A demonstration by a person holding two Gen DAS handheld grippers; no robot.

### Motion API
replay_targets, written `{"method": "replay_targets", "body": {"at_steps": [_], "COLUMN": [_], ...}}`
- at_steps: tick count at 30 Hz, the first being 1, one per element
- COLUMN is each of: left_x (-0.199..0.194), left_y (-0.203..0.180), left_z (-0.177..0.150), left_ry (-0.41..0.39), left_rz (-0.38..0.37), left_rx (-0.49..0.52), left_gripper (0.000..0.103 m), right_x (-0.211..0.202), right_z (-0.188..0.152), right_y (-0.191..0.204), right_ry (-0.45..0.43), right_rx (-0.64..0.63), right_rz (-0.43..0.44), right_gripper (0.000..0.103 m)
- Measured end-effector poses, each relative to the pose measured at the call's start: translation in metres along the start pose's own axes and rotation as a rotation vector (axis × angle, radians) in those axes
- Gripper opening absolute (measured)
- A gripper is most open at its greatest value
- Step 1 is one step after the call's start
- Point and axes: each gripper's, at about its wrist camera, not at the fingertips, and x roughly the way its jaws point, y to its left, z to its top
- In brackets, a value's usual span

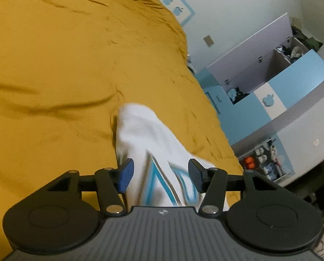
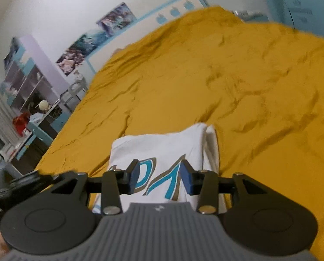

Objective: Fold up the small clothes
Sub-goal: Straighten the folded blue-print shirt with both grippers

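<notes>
Left wrist, blue cabinet (image 1: 301, 76) beyond bedspread (image 1: 53, 65)

Both wrist views low, close over yellow bedspread (image 1: 64, 65), sharing white folded garment (image 2: 162, 150), facing opposite walls

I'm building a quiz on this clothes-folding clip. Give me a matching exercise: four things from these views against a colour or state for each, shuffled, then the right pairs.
Things:
1. bedspread
2. folded garment
3. left gripper
4. cabinet door

Colour or state:
A. white with a blue print
B. light blue
C. mustard yellow
D. open, fingers either side of the cloth

Pairs: 1-C, 2-A, 3-D, 4-B
</notes>
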Motion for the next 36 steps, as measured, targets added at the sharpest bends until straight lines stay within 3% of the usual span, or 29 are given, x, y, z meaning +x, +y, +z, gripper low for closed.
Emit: {"method": "replay_targets", "body": {"at_steps": [5, 8, 10, 12, 13, 14, 18, 21, 25, 26, 27, 28, 29, 31, 33, 36], "left_x": [0.050, 0.073, 0.079, 0.087, 0.089, 0.092, 0.102, 0.113, 0.116, 0.112, 0.105, 0.094, 0.080, 0.050, 0.019, -0.027], "left_y": [0.047, 0.054, 0.055, 0.062, 0.065, 0.068, 0.067, 0.080, 0.079, 0.076, 0.073, 0.071, 0.067, 0.053, 0.033, 0.009], "left_z": [0.018, 0.021, 0.023, 0.026, 0.027, 0.029, 0.044, 0.046, 0.048, 0.052, 0.055, 0.057, 0.059, 0.055, 0.037, -0.005], "left_ry": [0.013, 0.041, 0.028, 0.016, 0.006, 0.001, -0.013, 0.020, 0.050, 0.053, 0.042, 0.019, -0.004, -0.009, 0.028, 0.089], "left_rz": [0.033, 0.018, -0.041, -0.110, -0.144, -0.164, -0.128, -0.060, -0.025, -0.026, -0.021, -0.016, -0.024, -0.119, -0.155, -0.173], "left_rx": [-0.152, -0.138, -0.141, -0.196, -0.217, -0.231, -0.189, -0.242, -0.212, -0.215, -0.226, -0.241, -0.258, -0.232, -0.159, -0.108], "left_gripper": [0.062, 0.063, 0.061, 0.051, 0.025, 0.014, 0.014, 0.014, 0.019, 0.025, 0.028, 0.038, 0.039, 0.039, 0.041, 0.043], "right_x": [0.014, 0.019, 0.020, 0.023, 0.024, 0.025, 0.027, 0.027, 0.028, 0.027, 0.023, 0.020, 0.015, 0.003, -0.005, -0.006], "right_z": [-0.023, -0.025, -0.025, -0.026, -0.027, -0.027, -0.025, -0.026, -0.028, -0.027, -0.025, -0.020, -0.017, -0.008, 0.004, 0.026], "right_y": [-0.009, -0.014, -0.014, -0.013, -0.012, -0.011, -0.012, -0.015, -0.017, -0.016, -0.016, -0.018, -0.020, -0.029, -0.040, -0.063], "right_ry": [0.022, 0.034, 0.039, 0.044, 0.048, 0.053, 0.060, 0.065, 0.065, 0.067, 0.069, 0.068, 0.062, 0.062, 0.057, 0.073], "right_rx": [0.006, 0.044, 0.032, 0.015, 0.010, 0.009, 0.015, 0.011, 0.026, 0.033, 0.046, 0.059, 0.069, 0.088, 0.085, 0.125], "right_rz": [-0.020, 0.001, 0.004, -0.002, -0.005, -0.008, -0.008, -0.003, -0.005, -0.003, 0.003, 0.025, 0.065, 0.188, 0.237, 0.218], "right_gripper": [0.038, 0.039, 0.038, 0.038, 0.039, 0.039, 0.039, 0.039, 0.039, 0.039, 0.040, 0.043, 0.046, 0.066, 0.067, 0.068]}}
